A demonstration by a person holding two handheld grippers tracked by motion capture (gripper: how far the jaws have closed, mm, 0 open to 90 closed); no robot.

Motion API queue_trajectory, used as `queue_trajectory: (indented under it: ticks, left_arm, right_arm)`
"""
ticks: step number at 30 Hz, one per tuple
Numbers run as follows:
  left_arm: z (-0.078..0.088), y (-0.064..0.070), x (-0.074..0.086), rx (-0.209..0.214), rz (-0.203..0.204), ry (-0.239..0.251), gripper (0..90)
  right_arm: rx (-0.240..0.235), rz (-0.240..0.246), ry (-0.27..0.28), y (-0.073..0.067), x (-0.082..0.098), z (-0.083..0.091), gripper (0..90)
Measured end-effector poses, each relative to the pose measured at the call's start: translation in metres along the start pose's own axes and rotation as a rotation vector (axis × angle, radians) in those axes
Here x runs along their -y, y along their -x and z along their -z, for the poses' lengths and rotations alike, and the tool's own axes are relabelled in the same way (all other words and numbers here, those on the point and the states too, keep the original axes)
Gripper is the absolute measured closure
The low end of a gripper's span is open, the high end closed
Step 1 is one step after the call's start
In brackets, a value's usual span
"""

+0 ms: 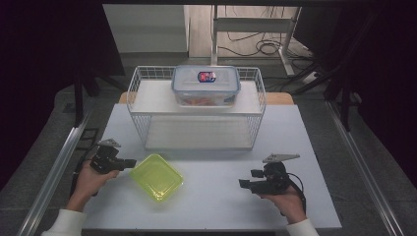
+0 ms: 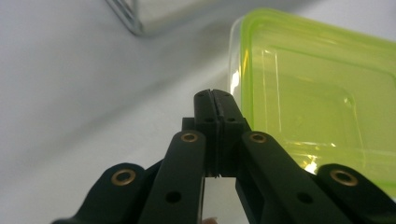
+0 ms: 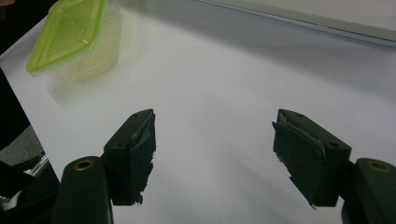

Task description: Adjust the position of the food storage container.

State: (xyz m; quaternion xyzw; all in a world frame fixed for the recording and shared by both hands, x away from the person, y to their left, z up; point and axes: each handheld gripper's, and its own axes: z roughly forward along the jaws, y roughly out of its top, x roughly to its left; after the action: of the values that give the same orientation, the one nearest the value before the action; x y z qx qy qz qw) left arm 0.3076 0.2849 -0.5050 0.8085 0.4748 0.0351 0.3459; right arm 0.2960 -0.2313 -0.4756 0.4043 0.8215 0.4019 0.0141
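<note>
The green-lidded container (image 2: 322, 98) runs off the right edge of the left gripper view, the wire rack (image 2: 126, 16) there is a blurred corner cut by the top edge, and the label (image 1: 207, 76) on the clear box (image 1: 206, 87) is too small to read.

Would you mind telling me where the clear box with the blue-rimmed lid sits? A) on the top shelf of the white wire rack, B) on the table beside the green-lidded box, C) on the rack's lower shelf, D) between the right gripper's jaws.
A: in the high view the clear box rests on the upper shelf of the wire rack, well behind the green-lidded box on the table.
</note>
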Motion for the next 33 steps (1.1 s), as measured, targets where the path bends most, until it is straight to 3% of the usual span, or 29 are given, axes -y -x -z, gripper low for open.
queue_trajectory:
  ticks: [7, 11, 16, 33]
  left_arm:
    - [-0.003, 0.016, 0.010, 0.029, 0.007, -0.019, 90.0]
    - [-0.006, 0.030, 0.012, 0.036, -0.032, -0.056, 90.0]
    - [-0.011, 0.047, 0.013, 0.078, -0.038, -0.061, 90.0]
    - [-0.036, 0.098, -0.001, 0.122, -0.103, -0.069, 90.0]
  right_arm:
    - [0.000, -0.003, 0.002, -0.001, -0.001, 0.000, 30.0]
    - [0.002, -0.003, 0.001, -0.001, 0.000, 0.000, 30.0]
    - [0.001, -0.002, 0.005, -0.001, 0.000, 0.001, 30.0]
    - [-0.003, 0.001, 0.001, -0.002, -0.001, 0.000, 30.0]
